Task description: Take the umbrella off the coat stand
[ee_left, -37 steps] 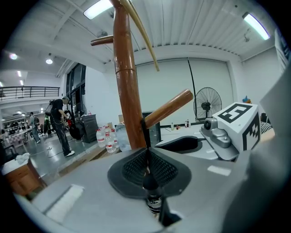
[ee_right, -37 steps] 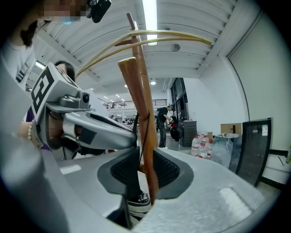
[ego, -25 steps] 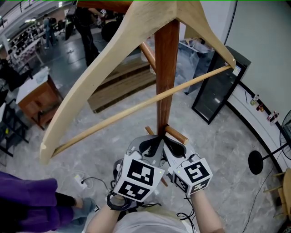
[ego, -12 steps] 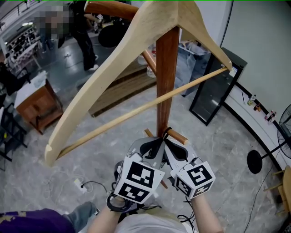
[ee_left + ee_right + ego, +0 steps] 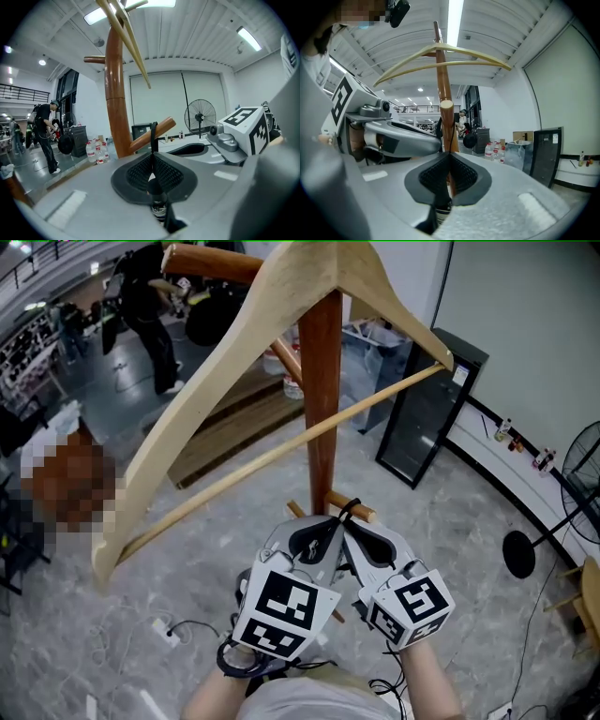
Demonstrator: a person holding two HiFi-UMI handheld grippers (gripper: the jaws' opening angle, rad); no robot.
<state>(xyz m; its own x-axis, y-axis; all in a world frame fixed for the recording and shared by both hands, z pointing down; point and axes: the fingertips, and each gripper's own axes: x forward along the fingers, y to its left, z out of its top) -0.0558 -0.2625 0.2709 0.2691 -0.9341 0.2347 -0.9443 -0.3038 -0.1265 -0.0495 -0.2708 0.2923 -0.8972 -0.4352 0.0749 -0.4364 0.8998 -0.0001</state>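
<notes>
Since a second ago the coat stand [image 5: 321,409] and the wooden hanger [image 5: 216,381] are shifted toward the left of the head view, and more of the floor fan [image 5: 574,470] is shown at the right edge. The left gripper [image 5: 323,532] and the right gripper [image 5: 356,532] are held side by side at the lower middle of the frame. Their tips meet just under a low peg [image 5: 364,512], and their marker cubes [image 5: 281,610] are turned toward the camera. A thin black strap [image 5: 349,510] is looped over the peg near its free end.

In the left gripper view the jaws are seen pressed together on this strap — it rises from between the pads straight up to the peg. In the right gripper view the jaws have just been closing and are likewise clamped on the strap, which runs up in front of the peg.

The umbrella [image 5: 158,206] is seen only as a dark handle end with a pale band, just below the pads in each gripper view. In the head view it is hidden under the grippers. A black cabinet [image 5: 422,418] is set against the wall to the right of the stand, and a person [image 5: 141,306] is seen at the upper left.
</notes>
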